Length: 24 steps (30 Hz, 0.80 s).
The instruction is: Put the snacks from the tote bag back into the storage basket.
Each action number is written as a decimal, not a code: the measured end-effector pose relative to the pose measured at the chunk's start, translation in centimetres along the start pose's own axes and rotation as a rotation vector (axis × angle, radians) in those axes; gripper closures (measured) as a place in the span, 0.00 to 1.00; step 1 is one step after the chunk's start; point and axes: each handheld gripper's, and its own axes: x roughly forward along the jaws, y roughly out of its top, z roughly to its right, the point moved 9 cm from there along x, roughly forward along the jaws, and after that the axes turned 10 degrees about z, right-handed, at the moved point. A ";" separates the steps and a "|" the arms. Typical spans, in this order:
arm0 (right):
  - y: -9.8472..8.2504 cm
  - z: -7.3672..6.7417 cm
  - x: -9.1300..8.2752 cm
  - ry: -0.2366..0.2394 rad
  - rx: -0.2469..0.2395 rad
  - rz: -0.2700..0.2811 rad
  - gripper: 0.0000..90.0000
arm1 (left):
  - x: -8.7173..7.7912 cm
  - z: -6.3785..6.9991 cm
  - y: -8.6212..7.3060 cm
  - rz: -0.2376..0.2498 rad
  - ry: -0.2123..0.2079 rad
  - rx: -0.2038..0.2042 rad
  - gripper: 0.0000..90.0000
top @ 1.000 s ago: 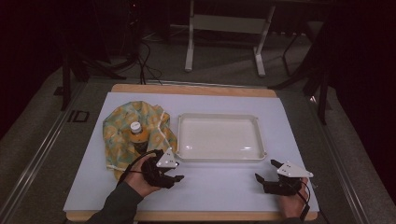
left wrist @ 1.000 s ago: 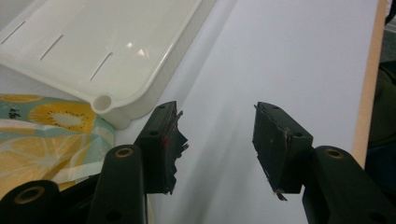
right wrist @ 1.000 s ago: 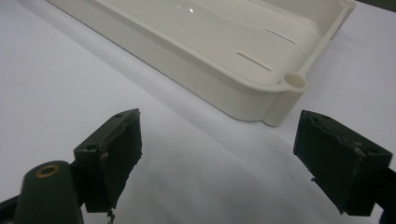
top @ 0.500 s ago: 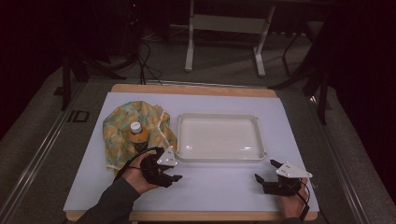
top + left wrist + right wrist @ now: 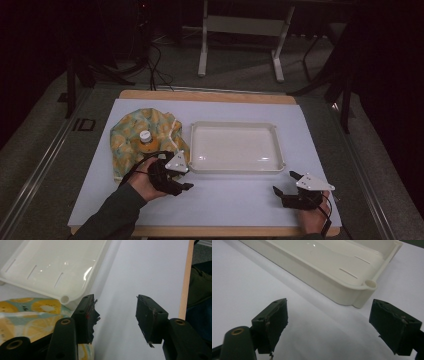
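A white plastic tray is seen lying empty at the middle of the white table. Just to its left a fruit-patterned cloth is spread, with a small capped bottle set on it. The left gripper is held at the cloth's near edge beside the tray's near left corner, jaws parted and empty. The right gripper is rested near the tray's near right corner, jaws likewise spread wide, nothing between them.

Tray cream-white; cloth teal, orange-slice print; table white.
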 end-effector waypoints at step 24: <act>0.0 0.0 0.0 -0.001 0.003 0.004 0.17 | -2.1 -3.5 1.6 -0.045 0.049 0.030 0.55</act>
